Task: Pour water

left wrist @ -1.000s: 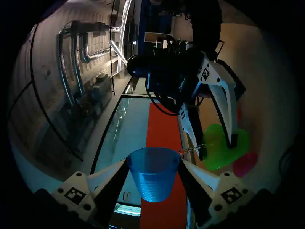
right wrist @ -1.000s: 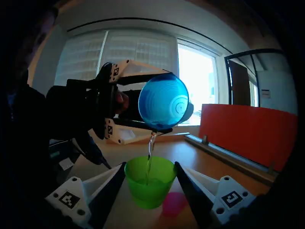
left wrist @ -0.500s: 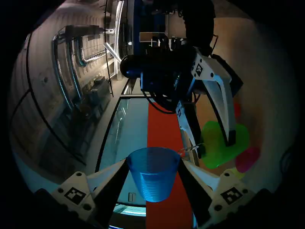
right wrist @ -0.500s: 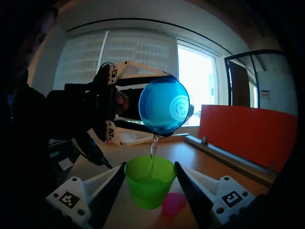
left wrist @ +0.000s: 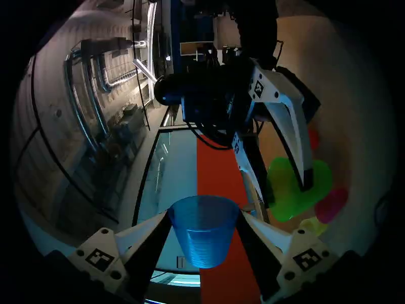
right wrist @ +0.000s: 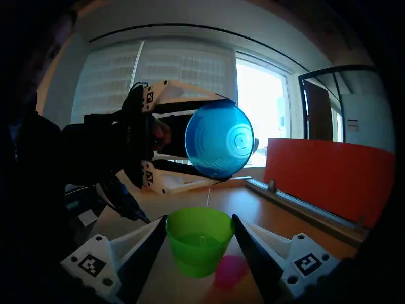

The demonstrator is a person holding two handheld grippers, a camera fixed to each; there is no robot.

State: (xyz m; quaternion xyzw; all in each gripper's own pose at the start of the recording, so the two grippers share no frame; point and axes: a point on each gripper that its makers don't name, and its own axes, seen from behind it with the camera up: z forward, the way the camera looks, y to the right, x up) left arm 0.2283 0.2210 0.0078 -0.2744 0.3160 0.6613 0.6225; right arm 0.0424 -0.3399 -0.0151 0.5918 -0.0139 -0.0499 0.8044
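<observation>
Your left hand-held gripper (left wrist: 203,217) is clamped on the blue cup (left wrist: 204,235), one finger on each side of its wall. In the right gripper view the cup (right wrist: 218,140) lies tipped over, its long axis close to level and its round base turned toward that camera. A thin thread of water (right wrist: 207,195) drops from its lower rim.

Straight below that rim sits the green cup (right wrist: 199,245), upright, mouth open and partly filled. It is held between both fingers of your right hand-held gripper (right wrist: 199,223). The left gripper view shows that gripper (left wrist: 287,195) pinching the green cup (left wrist: 291,192) from a little way off. The relation that matters is vertical: blue rim over green mouth, the two cups near but apart.

The pour looks nearly spent, so the next move is likely to roll the blue cup back upright, which needs clear air above and to the window side. A pink cup (right wrist: 230,271) stands on the table (right wrist: 283,213) just beside the green one and partly behind it. A red partition (right wrist: 329,172) runs along the table's far edge on the right, well apart from both cups.
</observation>
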